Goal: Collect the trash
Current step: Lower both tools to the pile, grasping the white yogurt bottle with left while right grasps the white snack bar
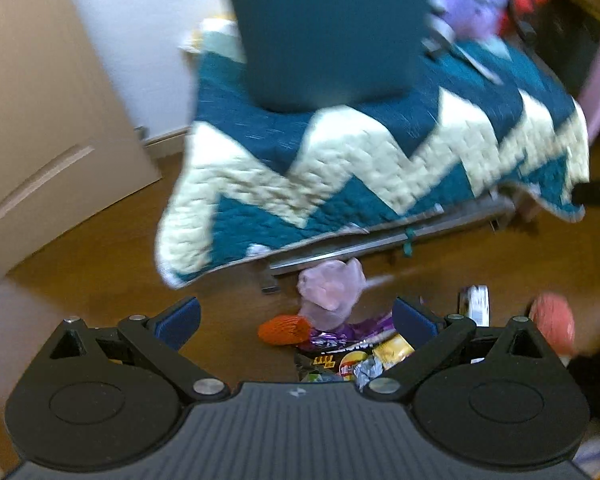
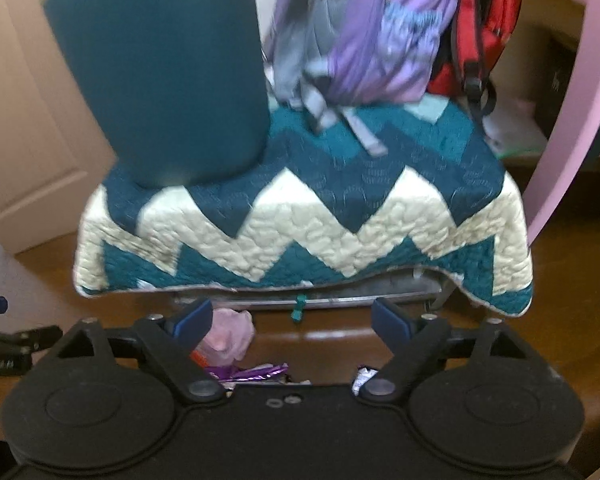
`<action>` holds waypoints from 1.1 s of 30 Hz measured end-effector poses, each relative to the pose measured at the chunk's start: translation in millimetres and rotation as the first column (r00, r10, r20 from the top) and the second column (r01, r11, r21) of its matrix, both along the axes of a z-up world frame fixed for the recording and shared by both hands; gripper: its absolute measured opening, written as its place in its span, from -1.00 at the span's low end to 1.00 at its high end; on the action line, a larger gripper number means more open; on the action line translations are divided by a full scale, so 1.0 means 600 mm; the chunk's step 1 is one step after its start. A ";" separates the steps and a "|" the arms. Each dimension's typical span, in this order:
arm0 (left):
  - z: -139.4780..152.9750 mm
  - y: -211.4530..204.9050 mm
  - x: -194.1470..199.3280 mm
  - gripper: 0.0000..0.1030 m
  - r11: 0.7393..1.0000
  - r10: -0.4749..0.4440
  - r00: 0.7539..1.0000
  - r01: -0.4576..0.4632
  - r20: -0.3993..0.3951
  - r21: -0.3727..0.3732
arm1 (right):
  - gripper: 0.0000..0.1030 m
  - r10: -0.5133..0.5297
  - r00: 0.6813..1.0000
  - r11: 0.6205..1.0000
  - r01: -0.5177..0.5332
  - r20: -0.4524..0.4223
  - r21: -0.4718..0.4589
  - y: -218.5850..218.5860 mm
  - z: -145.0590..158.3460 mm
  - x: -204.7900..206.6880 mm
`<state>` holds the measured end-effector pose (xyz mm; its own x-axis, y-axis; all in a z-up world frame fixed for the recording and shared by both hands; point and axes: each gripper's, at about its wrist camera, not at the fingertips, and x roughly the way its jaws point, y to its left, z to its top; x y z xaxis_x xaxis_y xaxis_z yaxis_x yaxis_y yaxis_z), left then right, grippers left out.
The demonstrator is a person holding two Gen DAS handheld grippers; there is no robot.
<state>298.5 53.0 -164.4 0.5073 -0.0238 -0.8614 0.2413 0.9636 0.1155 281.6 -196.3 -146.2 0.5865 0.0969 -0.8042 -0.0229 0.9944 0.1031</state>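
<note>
Both tongs, left (image 1: 296,316) and right (image 2: 292,320), gape empty above floor (image 1: 100,264) wrappers (image 1: 352,354); wrapper print too blurred to read.

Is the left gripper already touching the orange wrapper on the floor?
Apart. In the left wrist view the left gripper has its jaws open, and bare floor shows between its fingertips and the orange wrapper, which lies beyond them.

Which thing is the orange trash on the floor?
Find the zigzag quilt hanging over the low bench. On the wooden floor under its edge lies a litter pile. The orange piece is at the pile's left, beside a pale pink wad; it alone is bright orange and ribbed.
</note>
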 end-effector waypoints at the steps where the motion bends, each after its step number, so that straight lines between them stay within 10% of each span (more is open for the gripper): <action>1: -0.014 -0.011 0.005 0.99 0.999 -0.042 0.999 0.042 -0.008 0.013 | 0.69 -0.006 1.000 1.000 0.006 -0.018 -0.009 -0.003 -0.018 0.010; 12: -0.202 -0.101 0.057 0.99 0.944 -0.311 0.930 0.326 -0.196 0.047 | 0.64 -0.140 0.970 0.990 0.134 -0.200 -0.042 -0.073 -0.232 0.079; 25: -0.404 -0.231 -0.004 0.99 0.734 -0.637 0.715 0.677 -0.287 0.057 | 0.56 -0.202 0.900 0.979 0.197 -0.386 -0.051 -0.114 -0.466 0.098; 33: -0.507 -0.245 0.025 0.97 0.768 -0.600 0.721 0.640 -0.348 0.001 | 0.53 -0.171 0.881 0.985 0.169 -0.441 -0.045 -0.114 -0.544 0.098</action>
